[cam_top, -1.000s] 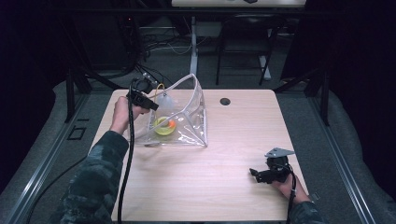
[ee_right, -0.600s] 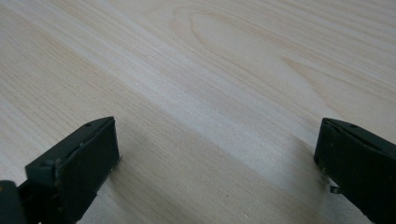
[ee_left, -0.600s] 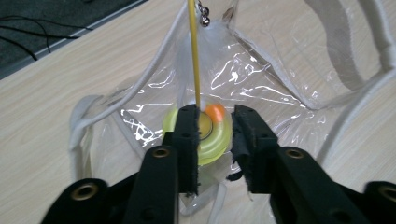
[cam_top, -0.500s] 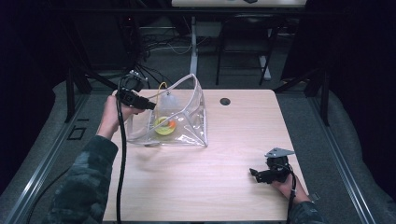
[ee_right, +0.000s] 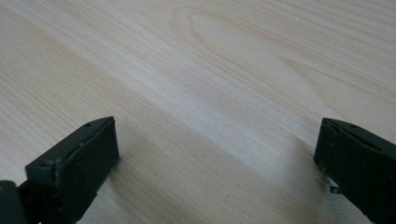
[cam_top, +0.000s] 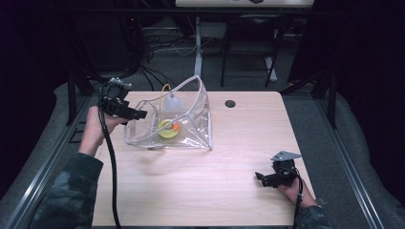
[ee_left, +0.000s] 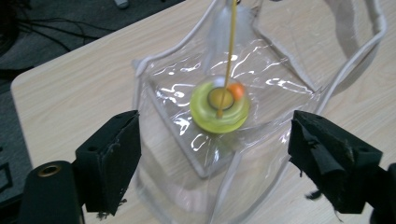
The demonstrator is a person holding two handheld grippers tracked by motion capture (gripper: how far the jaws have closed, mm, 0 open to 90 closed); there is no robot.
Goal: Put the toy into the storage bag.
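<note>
A: Start at the left. How does the left claw (cam_top: 136,114) stand?

B: Spread wide; its jaws have just been opening, and they grip nothing. The clear bag (cam_top: 188,125) sits on the counter (cam_top: 191,186) just ahead of it and below. In the left gripper view the bag (ee_left: 261,126) lies between and beyond the two jaws, which do not press on it.

A: What's inside the bag?

B: A yellow-green ring (ee_left: 219,112) with a small orange piece (ee_left: 236,90) touching it, and a thin yellow stick (ee_left: 228,51) rising from the ring's middle.

A: And the right claw (cam_top: 261,177)?

B: Wide too, empty, low over bare wood, well apart from the bag.
</note>
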